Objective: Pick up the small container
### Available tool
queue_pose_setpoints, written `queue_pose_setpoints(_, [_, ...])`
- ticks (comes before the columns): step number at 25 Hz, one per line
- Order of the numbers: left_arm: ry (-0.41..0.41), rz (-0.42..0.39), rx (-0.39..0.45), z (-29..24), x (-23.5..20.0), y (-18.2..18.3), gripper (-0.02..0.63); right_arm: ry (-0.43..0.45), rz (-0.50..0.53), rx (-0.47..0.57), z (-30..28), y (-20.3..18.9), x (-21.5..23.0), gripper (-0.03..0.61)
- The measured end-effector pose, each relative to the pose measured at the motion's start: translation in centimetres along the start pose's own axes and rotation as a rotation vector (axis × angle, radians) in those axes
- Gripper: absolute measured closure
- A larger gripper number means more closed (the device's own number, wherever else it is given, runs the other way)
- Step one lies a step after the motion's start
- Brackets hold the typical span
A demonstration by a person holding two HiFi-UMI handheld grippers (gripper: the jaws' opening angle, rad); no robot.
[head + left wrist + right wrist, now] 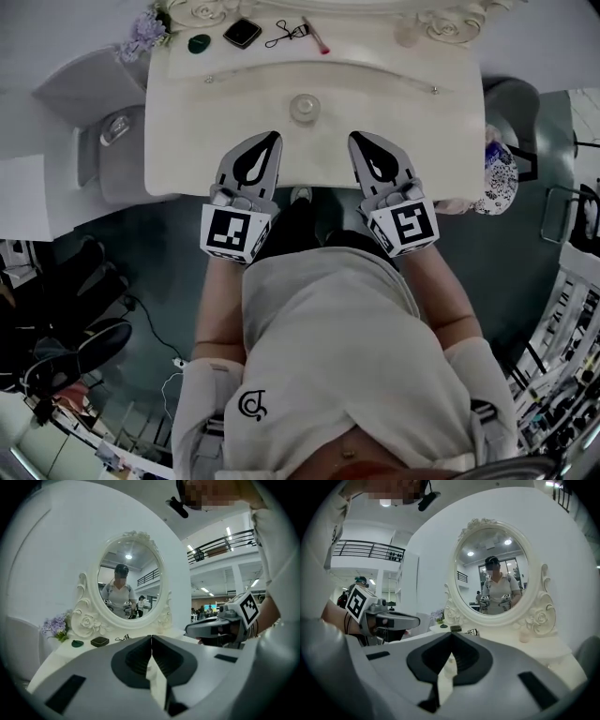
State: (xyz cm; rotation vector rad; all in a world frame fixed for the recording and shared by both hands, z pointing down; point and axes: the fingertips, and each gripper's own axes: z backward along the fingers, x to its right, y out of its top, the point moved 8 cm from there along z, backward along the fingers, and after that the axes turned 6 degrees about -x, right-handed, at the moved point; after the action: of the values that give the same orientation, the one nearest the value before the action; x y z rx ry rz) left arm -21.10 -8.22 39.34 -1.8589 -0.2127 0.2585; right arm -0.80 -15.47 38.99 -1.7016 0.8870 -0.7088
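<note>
Both left tongs (270,141) and right tongs (358,141), closed and empty, overhang table (187,141) edge; small container (305,108) ahead.

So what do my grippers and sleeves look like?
The left gripper and right gripper are grey, tapering to a point, with black teardrop-shaped insets. Each carries a white cube with black square markers. Pale short-sleeved shirt, dark logo.
</note>
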Motion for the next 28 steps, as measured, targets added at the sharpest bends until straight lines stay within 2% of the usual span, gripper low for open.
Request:
queue_pose_setpoints(4, [-0.081,-0.038,-0.036,-3.0,-1.5,-2.0,0.552,-0.031,-0.028,-0.026,-2.3,-1.2,0.7,0.571])
queue_pose_setpoints(6, [-0.134,-0.054,-0.060,-4.4,-1.8,-3.1,0.481,-0.050,-0.044,-0.045,-3.1,-1.9,1.0,0.571])
queue_pose_setpoints(9, [-0.181,-0.057,-0.099,-6.4,-2.4,-5.0,0.335,-0.072,-0.069,-0.072,-4.1,-3.1,1.4,0.571])
queue_pose_setpoints(14, [-0.218,-0.060,-0.154,-9.7,-3.0,-7.9,0.242,-0.108,-0.110,-0.107,-4.9,-4.7,2.6,0.571])
queue_pose_setpoints(18, [-0.225,-0.109,-0.194,-11.7,-3.1,-9.5,0.212,-0.126,-0.123,-0.133,-5.7,-5.8,3.3,0.571])
queue_pose_setpoints(28, [-0.279,-0.211,-0.266,-15.2,-2.8,-11.8,0.213,-0.184,-0.165,-0.164,-7.1,-6.9,4.2,0.571])
